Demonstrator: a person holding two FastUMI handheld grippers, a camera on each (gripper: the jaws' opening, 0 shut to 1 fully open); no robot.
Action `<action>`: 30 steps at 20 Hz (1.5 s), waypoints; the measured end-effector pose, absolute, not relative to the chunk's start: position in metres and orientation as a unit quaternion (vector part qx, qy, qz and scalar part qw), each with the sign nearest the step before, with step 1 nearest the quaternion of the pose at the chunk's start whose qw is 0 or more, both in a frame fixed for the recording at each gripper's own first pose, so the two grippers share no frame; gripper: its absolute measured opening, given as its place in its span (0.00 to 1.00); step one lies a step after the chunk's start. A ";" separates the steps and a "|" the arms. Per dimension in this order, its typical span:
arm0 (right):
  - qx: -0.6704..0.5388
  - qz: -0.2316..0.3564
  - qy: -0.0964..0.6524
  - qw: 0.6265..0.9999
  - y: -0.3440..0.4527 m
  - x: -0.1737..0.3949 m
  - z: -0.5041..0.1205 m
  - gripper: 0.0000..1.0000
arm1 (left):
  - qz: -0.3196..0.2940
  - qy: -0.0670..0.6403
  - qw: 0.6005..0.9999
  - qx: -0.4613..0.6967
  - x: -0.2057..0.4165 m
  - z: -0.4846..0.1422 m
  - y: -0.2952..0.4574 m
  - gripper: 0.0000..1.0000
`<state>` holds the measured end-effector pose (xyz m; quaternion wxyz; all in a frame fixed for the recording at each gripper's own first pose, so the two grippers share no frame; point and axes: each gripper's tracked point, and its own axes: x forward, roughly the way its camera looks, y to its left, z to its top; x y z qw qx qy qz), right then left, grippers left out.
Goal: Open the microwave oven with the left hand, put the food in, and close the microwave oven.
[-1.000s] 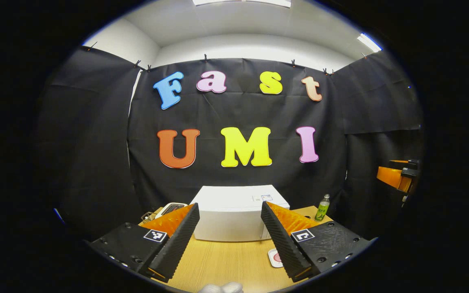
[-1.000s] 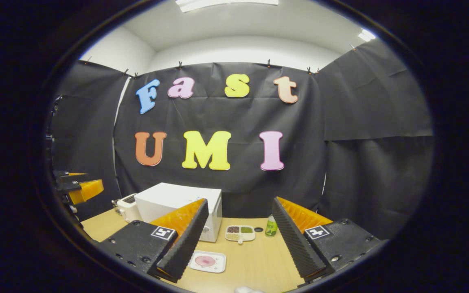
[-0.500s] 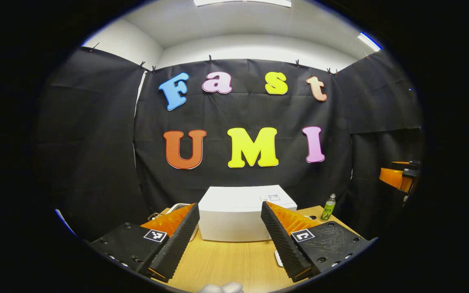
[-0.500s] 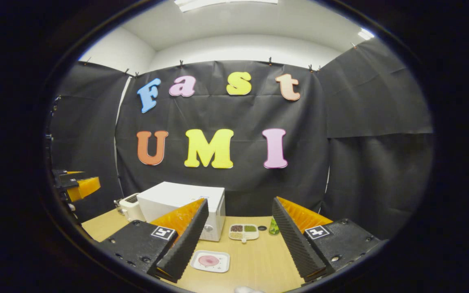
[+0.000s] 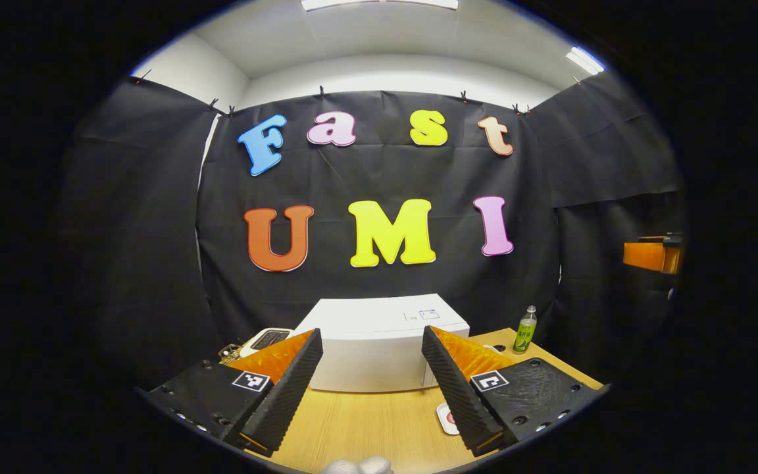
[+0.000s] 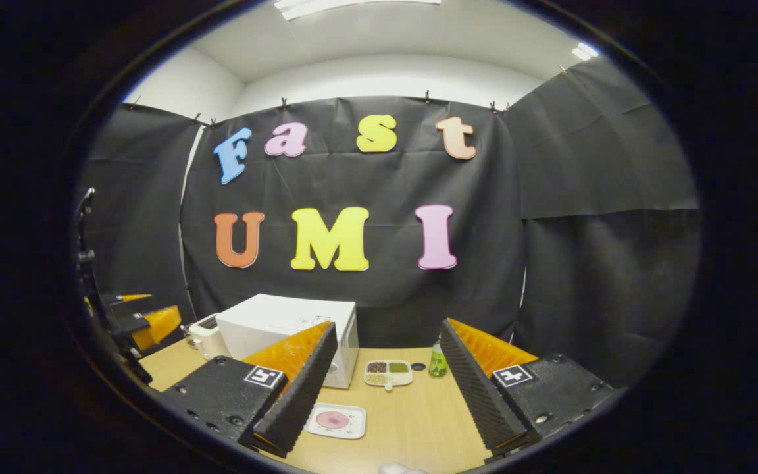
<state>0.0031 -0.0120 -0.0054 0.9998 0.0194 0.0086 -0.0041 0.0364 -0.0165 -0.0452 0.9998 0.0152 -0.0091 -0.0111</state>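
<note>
Both tools, the left tool (image 5: 369,388) and the right tool (image 6: 385,388), hover with fingers spread wide and nothing between them. The white microwave oven (image 5: 379,352) sits on the wooden worktop (image 6: 412,421), its door apparently closed. The food plate (image 6: 335,421) lies in front of it, just beside a divided dish (image 6: 388,372).

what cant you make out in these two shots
- Microwave door: left gripper view, both fingers cover its front edges, so handle and latch are hidden; it looks closed.
- Plate: left gripper view, mostly behind the left gripper's finger.
- Tray contents: right gripper view, too small to identify.
- Toaster: right gripper view, partly behind the microwave.
- Bottle: right gripper view, partly behind the right gripper's finger.
</note>
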 end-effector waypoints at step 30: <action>-0.031 -0.109 0.125 0.986 -0.092 -0.015 -0.051 0.92 | -0.054 0.059 0.997 -0.022 0.273 -0.245 -0.127 0.24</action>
